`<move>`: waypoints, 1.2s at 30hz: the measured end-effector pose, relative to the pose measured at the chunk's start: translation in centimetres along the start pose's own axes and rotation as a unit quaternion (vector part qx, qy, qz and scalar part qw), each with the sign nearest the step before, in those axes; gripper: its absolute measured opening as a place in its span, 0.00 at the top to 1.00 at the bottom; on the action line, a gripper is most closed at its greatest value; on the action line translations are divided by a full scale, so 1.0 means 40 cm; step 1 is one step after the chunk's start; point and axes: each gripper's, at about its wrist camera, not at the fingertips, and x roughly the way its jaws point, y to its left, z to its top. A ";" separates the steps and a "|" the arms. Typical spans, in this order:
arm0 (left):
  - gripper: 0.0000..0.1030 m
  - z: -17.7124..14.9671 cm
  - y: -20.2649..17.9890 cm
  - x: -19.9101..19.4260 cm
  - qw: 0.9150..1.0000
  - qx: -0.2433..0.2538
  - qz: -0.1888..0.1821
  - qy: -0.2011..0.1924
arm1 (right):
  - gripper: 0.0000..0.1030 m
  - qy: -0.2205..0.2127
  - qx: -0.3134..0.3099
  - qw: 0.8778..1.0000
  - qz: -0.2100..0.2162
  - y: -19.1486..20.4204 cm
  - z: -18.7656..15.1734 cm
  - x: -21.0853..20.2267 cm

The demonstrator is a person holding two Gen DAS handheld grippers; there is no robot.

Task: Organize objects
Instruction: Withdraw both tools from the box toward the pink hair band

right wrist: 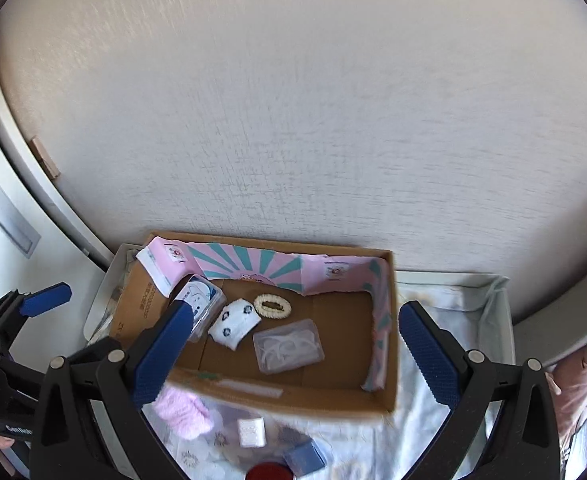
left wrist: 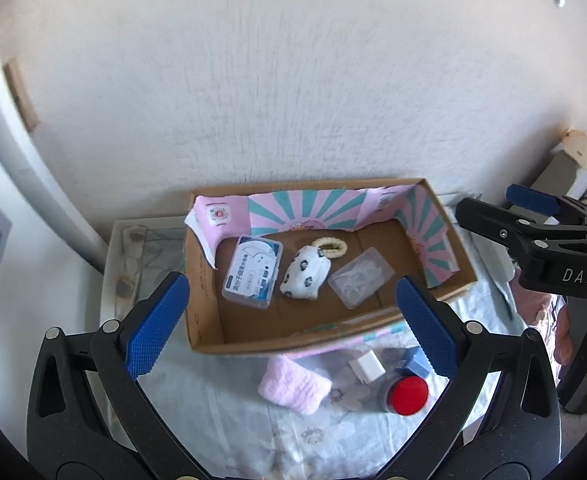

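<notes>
A cardboard box (left wrist: 207,320) (right wrist: 385,398) with a pink and teal liner sits on a cloth-covered table. Inside lie a blue-labelled floss case (left wrist: 252,272) (right wrist: 201,300), a white spotted sock (left wrist: 305,278) (right wrist: 235,322), a cream hair clip (left wrist: 330,247) (right wrist: 272,306) and a clear plastic case (left wrist: 360,277) (right wrist: 287,346). In front of the box lie a pink fuzzy cloth (left wrist: 293,388) (right wrist: 183,412), a white cube (left wrist: 367,366) (right wrist: 251,432), a small blue box (left wrist: 415,362) (right wrist: 303,456) and a red-capped jar (left wrist: 407,394) (right wrist: 269,472). My left gripper (left wrist: 293,324) and right gripper (right wrist: 289,354) hover open and empty above the box's near side.
The box stands against a white textured wall (left wrist: 293,80). The pale blue cloth (left wrist: 213,420) (right wrist: 453,360) covers the table. The right gripper also shows at the right edge of the left wrist view (left wrist: 533,216). Clutter stands at the far right (left wrist: 565,164).
</notes>
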 end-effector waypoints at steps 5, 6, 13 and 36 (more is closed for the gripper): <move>0.00 -0.052 -0.015 -0.095 0.999 -0.006 -0.001 -0.043 | 0.00 -0.019 0.008 1.000 0.003 -0.006 -0.061 -0.080; 0.00 -0.068 -0.018 -0.116 0.999 -0.010 -0.002 -0.051 | 0.00 -0.023 0.007 1.000 -0.003 -0.006 -0.078 -0.093; 0.00 -0.160 -0.034 -0.193 0.997 -0.027 0.017 -0.066 | 0.00 -0.043 0.022 0.999 -0.019 -0.028 -0.184 -0.161; 0.00 -0.369 -0.022 -0.249 0.996 -0.033 0.050 -0.073 | 0.00 -0.073 -0.031 0.997 -0.006 0.003 -0.408 -0.228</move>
